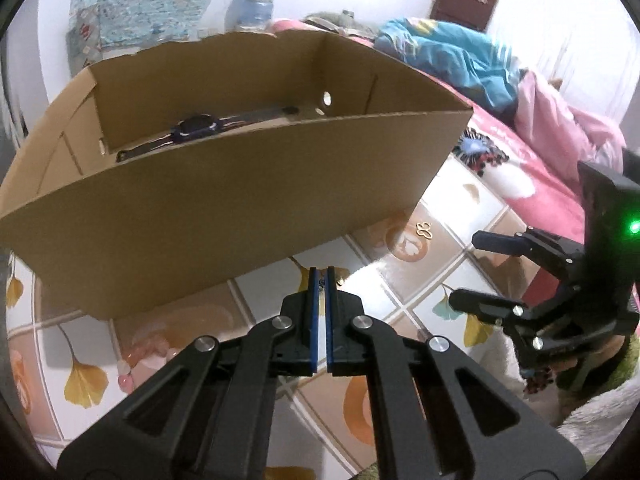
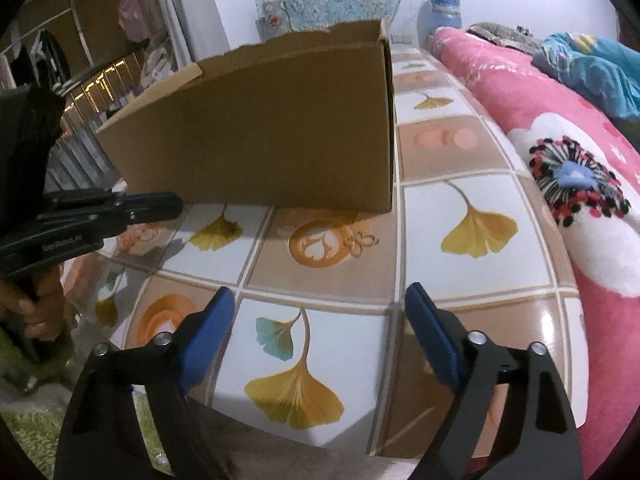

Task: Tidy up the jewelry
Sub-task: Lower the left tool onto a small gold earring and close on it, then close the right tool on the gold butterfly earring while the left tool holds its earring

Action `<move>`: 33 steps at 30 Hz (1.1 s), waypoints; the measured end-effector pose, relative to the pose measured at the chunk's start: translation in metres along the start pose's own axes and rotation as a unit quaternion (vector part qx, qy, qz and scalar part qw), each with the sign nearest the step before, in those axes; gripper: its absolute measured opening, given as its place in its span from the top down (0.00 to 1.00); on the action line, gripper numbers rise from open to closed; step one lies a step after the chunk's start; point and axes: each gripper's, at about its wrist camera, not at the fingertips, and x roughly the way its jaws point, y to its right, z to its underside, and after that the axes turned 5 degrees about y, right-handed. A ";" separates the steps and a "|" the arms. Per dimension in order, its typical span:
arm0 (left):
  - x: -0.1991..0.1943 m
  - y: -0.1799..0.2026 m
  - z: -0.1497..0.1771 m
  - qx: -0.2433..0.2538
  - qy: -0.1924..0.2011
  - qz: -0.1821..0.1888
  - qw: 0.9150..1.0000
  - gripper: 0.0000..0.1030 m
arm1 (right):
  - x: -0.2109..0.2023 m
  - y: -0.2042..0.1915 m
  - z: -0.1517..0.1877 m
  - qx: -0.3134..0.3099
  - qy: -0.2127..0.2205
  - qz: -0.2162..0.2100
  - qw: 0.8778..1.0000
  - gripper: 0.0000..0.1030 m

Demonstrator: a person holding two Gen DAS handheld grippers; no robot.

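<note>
An open cardboard box (image 1: 240, 192) (image 2: 260, 128) stands on the tiled tabletop (image 2: 320, 344). A dark watch (image 1: 198, 126) lies inside it. A small gold flower-shaped piece (image 1: 425, 231) (image 2: 362, 242) lies on the tiles by the box's near right corner. A pink bead bracelet (image 1: 132, 360) lies left of my left gripper (image 1: 320, 276) (image 2: 176, 204), which is shut just in front of the box. A tiny gold glint shows beside its tip, and I cannot tell whether anything is pinched. My right gripper (image 2: 320, 294) (image 1: 466, 270) is open above the tiles, short of the gold piece, with nothing between its fingers.
A pink flowered blanket (image 2: 560, 160) (image 1: 560, 152) borders the table's right side, with blue cloth (image 1: 452, 56) beyond it. A blue jar (image 1: 256, 4) stands behind the box. A hand (image 2: 36, 312) holds the left gripper's handle. A green rug (image 2: 28, 432) lies below the near table edge.
</note>
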 end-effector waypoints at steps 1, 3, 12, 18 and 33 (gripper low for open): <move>-0.001 0.000 0.000 -0.002 0.001 0.000 1.000 0.98 | -0.002 0.000 -0.002 -0.002 0.004 0.001 1.000 0.27; -0.002 -0.001 0.002 -0.008 0.003 0.002 1.000 0.98 | -0.003 0.000 -0.006 -0.004 0.011 0.003 1.000 0.32; 0.003 -0.008 0.012 -0.025 0.006 0.011 1.000 0.98 | 0.021 0.001 -0.026 -0.035 -0.009 0.028 0.999 0.58; 0.003 -0.011 0.016 -0.032 0.008 0.020 0.999 0.98 | 0.033 0.002 -0.030 -0.037 -0.025 0.063 0.997 0.67; 0.008 -0.014 0.018 -0.041 0.007 0.028 0.999 0.98 | 0.041 -0.007 -0.023 0.012 -0.016 0.126 0.992 0.71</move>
